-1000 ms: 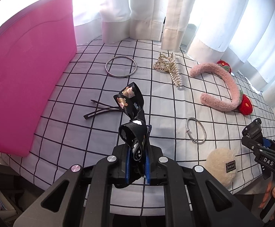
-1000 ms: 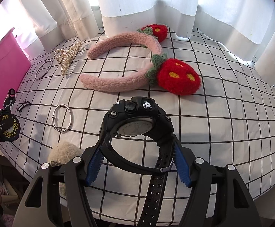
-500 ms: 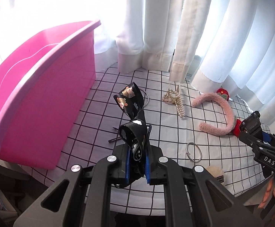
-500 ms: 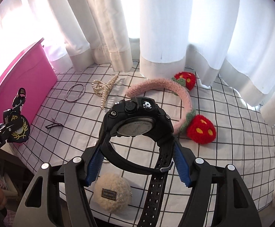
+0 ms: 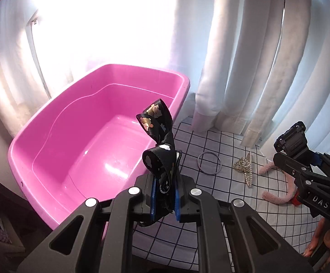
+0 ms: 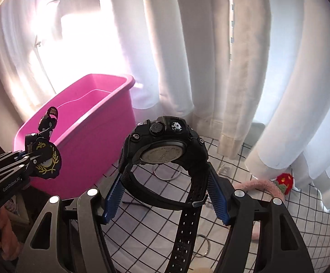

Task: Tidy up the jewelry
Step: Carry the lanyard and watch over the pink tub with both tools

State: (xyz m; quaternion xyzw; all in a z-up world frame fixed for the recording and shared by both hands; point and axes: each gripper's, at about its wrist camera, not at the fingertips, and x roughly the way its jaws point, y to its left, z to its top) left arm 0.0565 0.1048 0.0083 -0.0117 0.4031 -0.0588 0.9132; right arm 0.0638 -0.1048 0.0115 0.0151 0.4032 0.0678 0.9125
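My left gripper (image 5: 164,199) is shut on a black hair bow (image 5: 159,136) printed with bears and holds it up just in front of the near right rim of the pink tub (image 5: 74,141). The tub looks bare inside. My right gripper (image 6: 165,202) is shut on a black sport watch (image 6: 165,145), raised above the checked cloth (image 6: 142,234), to the right of the tub (image 6: 92,136). The left gripper with the bow (image 6: 49,119) shows at left in the right wrist view; the right gripper with the watch (image 5: 293,140) shows at right in the left wrist view.
On the checked cloth (image 5: 221,195) lie a thin ring bangle (image 5: 209,163), a gold claw clip (image 5: 244,168) and a pink fuzzy headband (image 5: 276,195) with red decorations (image 6: 284,179). A silver ring (image 6: 202,245) lies near the front. White curtains (image 5: 244,68) hang behind.
Both grippers have risen and swung left toward the pink tub. Its inside has come into view. The bow and the watch stay gripped.
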